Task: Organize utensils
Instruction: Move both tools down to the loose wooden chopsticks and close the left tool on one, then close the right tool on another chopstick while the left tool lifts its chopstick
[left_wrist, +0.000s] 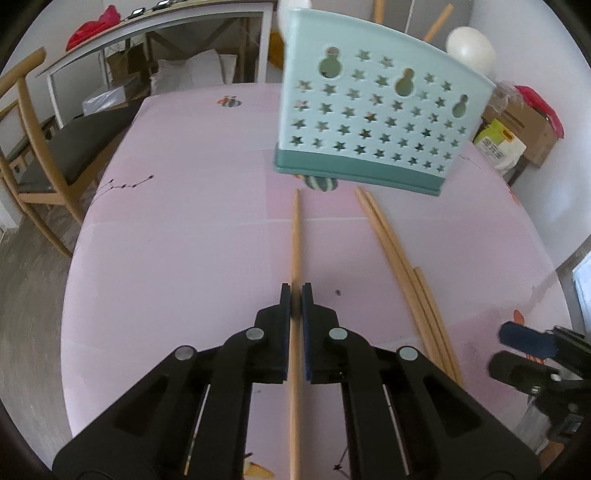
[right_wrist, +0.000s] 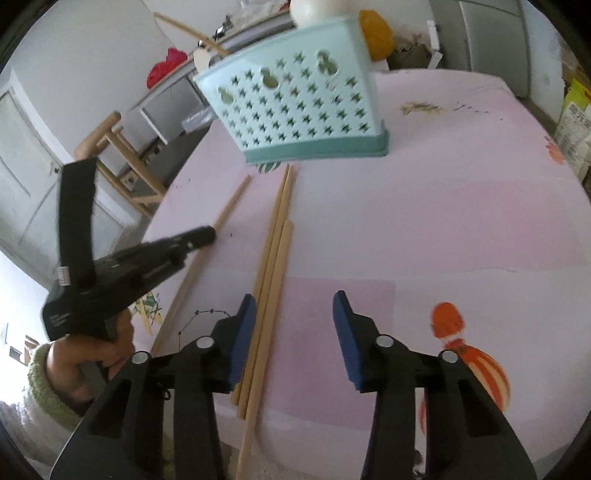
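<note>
A mint-green utensil holder (left_wrist: 369, 118) with star-shaped holes stands at the far side of the pink table; it also shows in the right wrist view (right_wrist: 299, 107). My left gripper (left_wrist: 296, 291) is shut on a single wooden chopstick (left_wrist: 295, 236) that lies along the table. It shows in the right wrist view (right_wrist: 207, 234) at the left, with that chopstick (right_wrist: 232, 203). Three more chopsticks (left_wrist: 399, 258) lie to its right. My right gripper (right_wrist: 293, 306) is open above them (right_wrist: 275, 240); they lie by its left pad. The right gripper also shows at the left wrist view's right edge (left_wrist: 524, 347).
The pink tablecloth (right_wrist: 424, 221) has printed figures. A wooden chair (left_wrist: 44, 147) stands at the table's left. A white shelf, boxes and bags line the walls behind. A white round object (left_wrist: 471, 46) sits behind the holder.
</note>
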